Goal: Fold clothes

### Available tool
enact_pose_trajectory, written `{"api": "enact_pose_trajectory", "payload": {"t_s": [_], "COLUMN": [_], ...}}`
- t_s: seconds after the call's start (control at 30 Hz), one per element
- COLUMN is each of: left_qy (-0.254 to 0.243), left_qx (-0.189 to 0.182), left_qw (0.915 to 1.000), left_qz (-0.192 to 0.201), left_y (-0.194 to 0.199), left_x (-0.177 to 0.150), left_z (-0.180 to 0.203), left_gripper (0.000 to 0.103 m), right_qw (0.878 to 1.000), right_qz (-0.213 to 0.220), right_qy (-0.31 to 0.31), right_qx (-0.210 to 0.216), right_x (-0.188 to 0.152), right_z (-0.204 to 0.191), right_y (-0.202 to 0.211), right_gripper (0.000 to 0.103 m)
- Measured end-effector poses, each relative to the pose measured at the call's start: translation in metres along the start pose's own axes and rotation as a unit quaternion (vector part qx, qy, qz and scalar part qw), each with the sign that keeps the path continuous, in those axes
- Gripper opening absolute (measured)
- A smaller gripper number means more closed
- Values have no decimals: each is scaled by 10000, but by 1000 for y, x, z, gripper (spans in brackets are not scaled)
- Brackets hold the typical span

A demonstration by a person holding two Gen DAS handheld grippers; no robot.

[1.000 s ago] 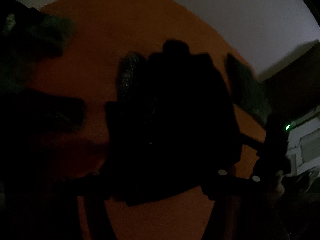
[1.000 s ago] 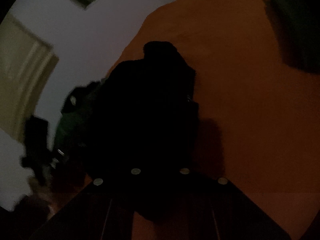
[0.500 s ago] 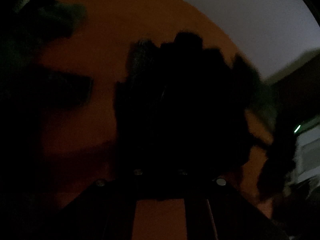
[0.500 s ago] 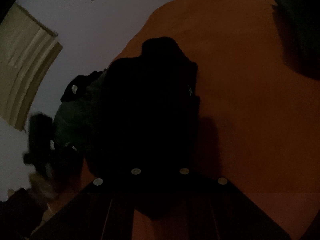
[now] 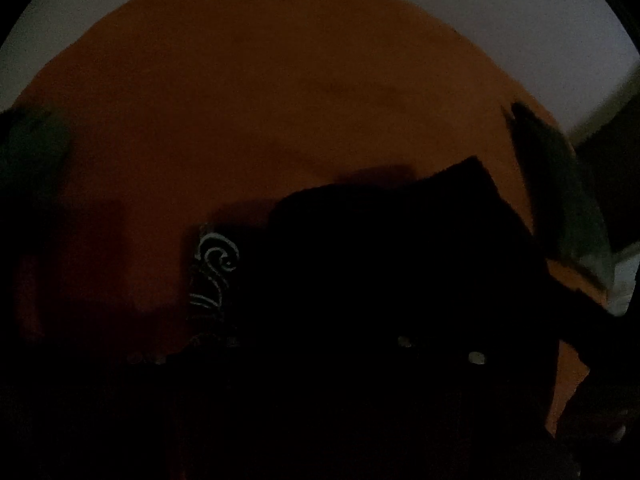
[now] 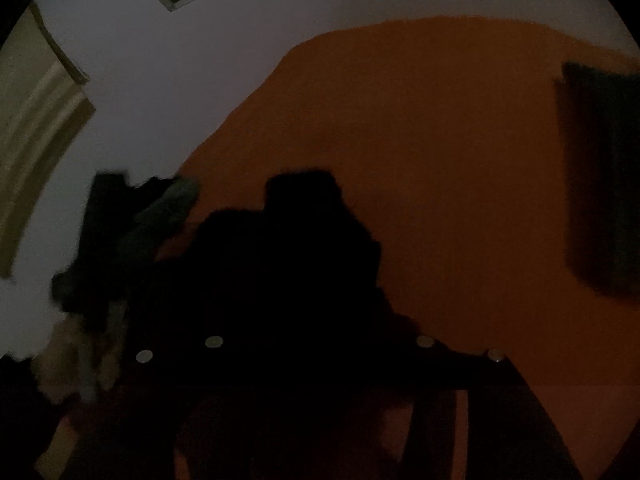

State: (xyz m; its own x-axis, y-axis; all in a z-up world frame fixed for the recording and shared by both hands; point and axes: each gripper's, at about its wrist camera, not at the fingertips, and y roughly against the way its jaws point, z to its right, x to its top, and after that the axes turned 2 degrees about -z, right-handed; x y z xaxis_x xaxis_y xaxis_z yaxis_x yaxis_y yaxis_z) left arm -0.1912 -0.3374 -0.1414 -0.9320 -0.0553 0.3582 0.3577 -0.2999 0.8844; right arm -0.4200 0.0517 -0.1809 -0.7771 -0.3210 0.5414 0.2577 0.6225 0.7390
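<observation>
I see both tongs low over the orange bed [image 6: 440,160], their grip lost in darkness. The black garment [image 5: 380,272] lies at 6 o'clock; only my left view shows its swirl print [image 5: 216,258].

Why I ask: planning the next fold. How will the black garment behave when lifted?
Probably floppy: the black garment lies in uneven lumpy outlines on the orange bedspread. Likely light, and may drag rather than slide. Its texture is too dark to judge.
</observation>
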Motion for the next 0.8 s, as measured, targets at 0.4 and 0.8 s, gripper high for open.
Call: {"api": "enact_pose_trajectory", "payload": {"t_s": [0.4, 0.8], "left_qy": [325, 500], "left_qx": [-914, -365], "left_qw": [9939, 9981], "left_qz": [528, 68], "left_y": [48, 25], "left_x": [4, 6], "left_z": [-37, -55], "left_gripper": [31, 32], "right_qw": [9375, 9644], "right_qz": [574, -106], "right_qy": [-1728, -1818], "right_qx": [2964, 1917], "right_x": [12, -19], "right_z": [68, 126], "right_y": [-9, -6], "right_gripper": [9, 29]}}
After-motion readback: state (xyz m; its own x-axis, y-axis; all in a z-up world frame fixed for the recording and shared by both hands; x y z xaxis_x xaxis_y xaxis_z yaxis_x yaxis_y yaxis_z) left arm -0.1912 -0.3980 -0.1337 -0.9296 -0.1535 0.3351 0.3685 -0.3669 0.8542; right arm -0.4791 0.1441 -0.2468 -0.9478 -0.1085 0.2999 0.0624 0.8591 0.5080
